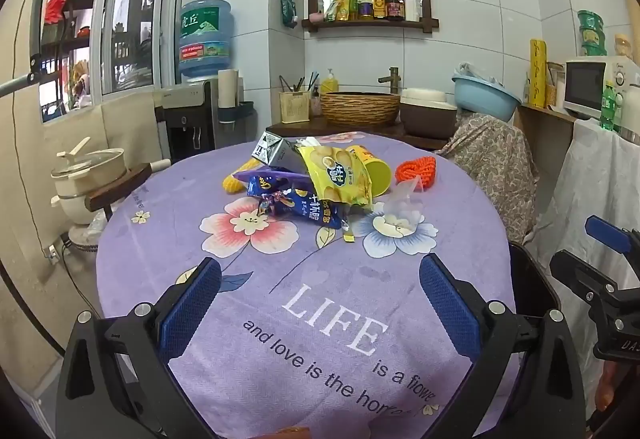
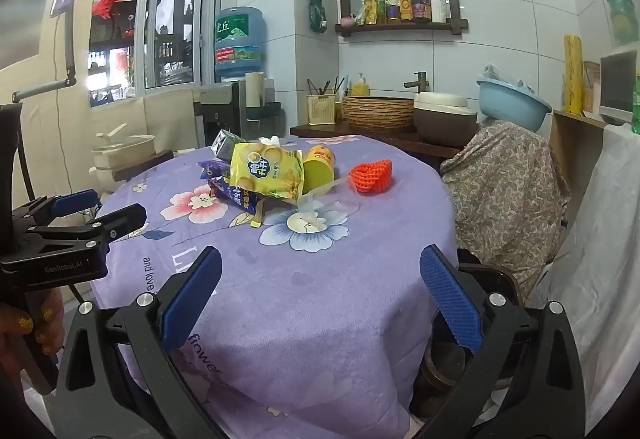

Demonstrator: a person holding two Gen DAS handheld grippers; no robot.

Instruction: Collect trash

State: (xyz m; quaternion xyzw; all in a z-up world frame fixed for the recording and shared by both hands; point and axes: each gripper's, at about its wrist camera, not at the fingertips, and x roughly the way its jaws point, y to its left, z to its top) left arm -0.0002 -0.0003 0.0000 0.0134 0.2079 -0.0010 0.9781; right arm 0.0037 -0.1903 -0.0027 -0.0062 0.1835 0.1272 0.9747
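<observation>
A pile of trash lies on the far part of the round purple table (image 1: 304, 319): a yellow chip bag (image 1: 338, 169) (image 2: 266, 169), a blue snack wrapper (image 1: 296, 201) (image 2: 232, 193), a yellow cup on its side (image 1: 374, 167) (image 2: 320, 167), a grey carton (image 1: 274, 151) (image 2: 224, 145), an orange net (image 1: 416, 169) (image 2: 370, 175) and a clear plastic bag (image 1: 402, 205) (image 2: 328, 203). My left gripper (image 1: 320, 295) is open and empty over the near table. My right gripper (image 2: 320, 293) is open and empty at the table's right edge.
A dark bin (image 1: 532, 287) (image 2: 484, 279) stands below the table's right edge. A cloth-covered chair (image 2: 504, 191) is at the right. A counter with a woven basin (image 1: 360, 107) and a rice cooker (image 1: 428, 111) is behind the table. A pot (image 1: 90, 171) sits at left.
</observation>
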